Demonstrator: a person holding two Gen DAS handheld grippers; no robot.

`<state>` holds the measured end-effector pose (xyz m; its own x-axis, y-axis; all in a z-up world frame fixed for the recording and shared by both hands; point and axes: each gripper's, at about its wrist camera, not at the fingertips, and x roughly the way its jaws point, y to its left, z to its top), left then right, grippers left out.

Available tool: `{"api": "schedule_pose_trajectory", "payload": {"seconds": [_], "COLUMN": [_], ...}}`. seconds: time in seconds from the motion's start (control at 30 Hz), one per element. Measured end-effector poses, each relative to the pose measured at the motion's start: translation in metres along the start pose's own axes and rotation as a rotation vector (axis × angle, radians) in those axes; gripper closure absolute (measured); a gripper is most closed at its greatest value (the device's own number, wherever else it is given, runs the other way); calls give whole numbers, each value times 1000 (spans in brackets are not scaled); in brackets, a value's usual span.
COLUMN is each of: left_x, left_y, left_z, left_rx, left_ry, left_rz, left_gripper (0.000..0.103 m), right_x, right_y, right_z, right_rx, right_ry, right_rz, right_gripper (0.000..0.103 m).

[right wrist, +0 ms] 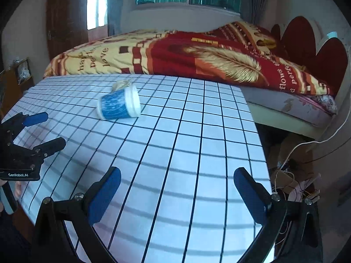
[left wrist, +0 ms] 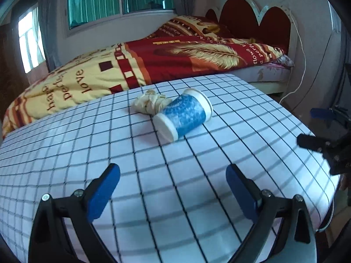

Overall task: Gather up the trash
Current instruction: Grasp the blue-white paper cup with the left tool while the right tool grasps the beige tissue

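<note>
A blue and white paper cup (left wrist: 183,116) lies on its side on the checked table (left wrist: 153,175). A crumpled beige wad of paper (left wrist: 149,102) lies right behind it, touching it. My left gripper (left wrist: 173,177) is open and empty, low over the table, short of the cup. In the right wrist view the cup (right wrist: 119,106) lies far left with the wad (right wrist: 121,84) behind it. My right gripper (right wrist: 177,180) is open and empty near the table's right side. Each gripper shows in the other's view: the right one (left wrist: 316,129) and the left one (right wrist: 48,129).
A bed with a red and yellow quilt (left wrist: 131,65) runs along the table's far edge. A red headboard (left wrist: 252,19) stands at the right. White cables and clutter (right wrist: 294,175) lie on the floor past the table's right edge.
</note>
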<state>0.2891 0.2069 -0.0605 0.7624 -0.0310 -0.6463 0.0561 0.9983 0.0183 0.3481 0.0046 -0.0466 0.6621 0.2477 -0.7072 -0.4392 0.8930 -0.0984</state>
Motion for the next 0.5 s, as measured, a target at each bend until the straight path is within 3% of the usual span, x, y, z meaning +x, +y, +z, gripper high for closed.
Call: {"api": "schedule_pose_trajectory", "payload": {"seconds": [0.33, 0.43, 0.5], "left_x": [57, 62, 59], "left_y": [4, -8, -20], "left_z": [34, 41, 44], "left_rx": [-47, -72, -79], "left_ry": [13, -7, -28], "left_rz": [-113, -209, -326], "left_gripper": [5, 5, 5], "right_x": [29, 31, 29], "right_y": [-24, -36, -46], "right_z": [5, -1, -5], "right_rx": [38, 52, 71], "right_ry": [23, 36, 38], "right_rz": [-46, -67, -80], "right_gripper": [0, 0, 0]}}
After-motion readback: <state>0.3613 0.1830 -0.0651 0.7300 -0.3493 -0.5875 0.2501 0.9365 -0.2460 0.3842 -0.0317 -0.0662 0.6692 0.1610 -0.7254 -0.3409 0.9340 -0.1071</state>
